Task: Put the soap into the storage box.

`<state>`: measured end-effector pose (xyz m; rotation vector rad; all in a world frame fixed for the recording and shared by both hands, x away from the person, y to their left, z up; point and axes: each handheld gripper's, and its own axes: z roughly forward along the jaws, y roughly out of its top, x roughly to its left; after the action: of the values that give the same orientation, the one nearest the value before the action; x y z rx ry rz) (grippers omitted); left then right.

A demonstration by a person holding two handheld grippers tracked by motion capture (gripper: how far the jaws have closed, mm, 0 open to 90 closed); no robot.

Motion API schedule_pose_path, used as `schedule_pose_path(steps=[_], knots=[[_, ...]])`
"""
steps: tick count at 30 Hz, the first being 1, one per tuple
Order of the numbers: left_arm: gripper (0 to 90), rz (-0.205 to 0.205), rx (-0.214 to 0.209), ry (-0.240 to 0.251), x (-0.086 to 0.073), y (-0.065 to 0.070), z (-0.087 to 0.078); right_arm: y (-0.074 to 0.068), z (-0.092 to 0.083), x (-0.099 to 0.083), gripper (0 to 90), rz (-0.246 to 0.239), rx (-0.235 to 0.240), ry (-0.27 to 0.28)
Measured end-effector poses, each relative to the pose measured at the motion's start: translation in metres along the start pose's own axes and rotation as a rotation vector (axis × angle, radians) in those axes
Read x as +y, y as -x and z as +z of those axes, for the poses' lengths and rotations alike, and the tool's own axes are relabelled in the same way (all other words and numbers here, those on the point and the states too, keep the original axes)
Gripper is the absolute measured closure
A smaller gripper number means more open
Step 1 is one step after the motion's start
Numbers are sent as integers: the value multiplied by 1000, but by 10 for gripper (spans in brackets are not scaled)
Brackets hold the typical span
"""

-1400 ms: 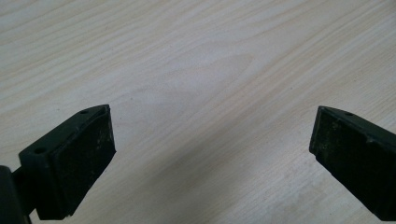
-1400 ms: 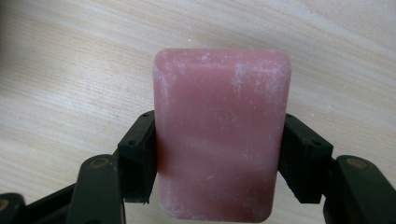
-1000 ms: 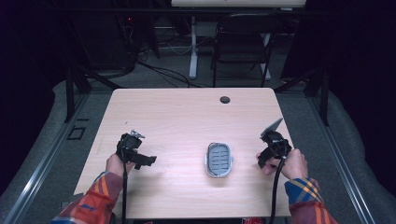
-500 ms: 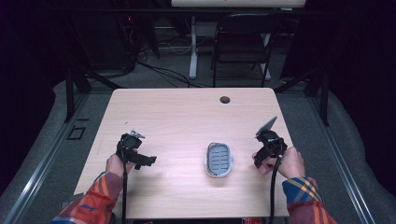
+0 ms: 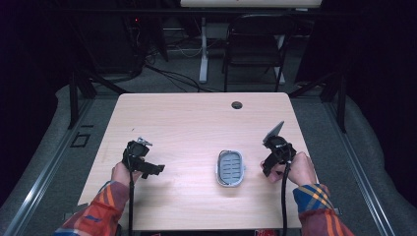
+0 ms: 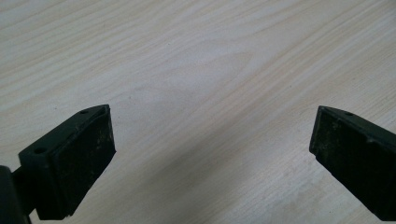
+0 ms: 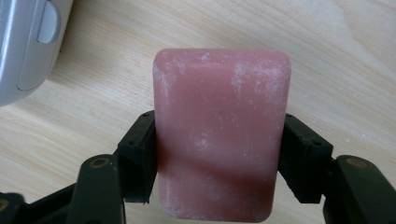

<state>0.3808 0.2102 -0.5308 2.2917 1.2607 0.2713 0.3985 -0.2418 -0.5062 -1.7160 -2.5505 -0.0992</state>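
Pink soap bar (image 7: pixel 220 135) clamped in right claw (image 5: pixel 273 158) at centre right of frame, no readable writing, grey soap dish (image 5: pixel 230 167) just beside, left claw (image 6: pixel 212 154) spread apart over bare tabletop (image 5: pixel 196 123) at lower left, broad open wood toward far edge

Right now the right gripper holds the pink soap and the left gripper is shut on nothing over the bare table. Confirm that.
One thing is wrong: the left gripper is open, not shut. The left gripper view shows its jaws wide apart over the bare table. The rest stands: the right gripper holds the pink soap.
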Motion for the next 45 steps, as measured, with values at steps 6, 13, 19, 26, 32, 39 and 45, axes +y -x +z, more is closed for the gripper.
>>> schedule_pose_path(steps=[6, 13, 19, 26, 32, 39, 45], knots=[[2, 2, 1, 5, 0, 1, -1, -9, -4, 6, 373, -40, -6, -17], [2, -1, 1, 18, 0, 2, -1, -19, -6, 10, 373, -67, -9, -17], [2, -2, 0, 13, 1, 2, 1, -23, -11, 15, 373, -68, -3, -13], [2, 4, 2, 22, 1, 3, -1, -27, -23, 19, 373, -82, -12, -13], [2, 10, 5, 23, 1, 4, 0, -36, -31, 24, 373, -96, -17, -7], [2, 14, 11, 28, 2, 4, -1, -46, -36, 32, 373, -108, -26, 9], [3, 16, 11, 27, 2, 4, -1, -54, -36, 37, 373, -109, -26, 5]])
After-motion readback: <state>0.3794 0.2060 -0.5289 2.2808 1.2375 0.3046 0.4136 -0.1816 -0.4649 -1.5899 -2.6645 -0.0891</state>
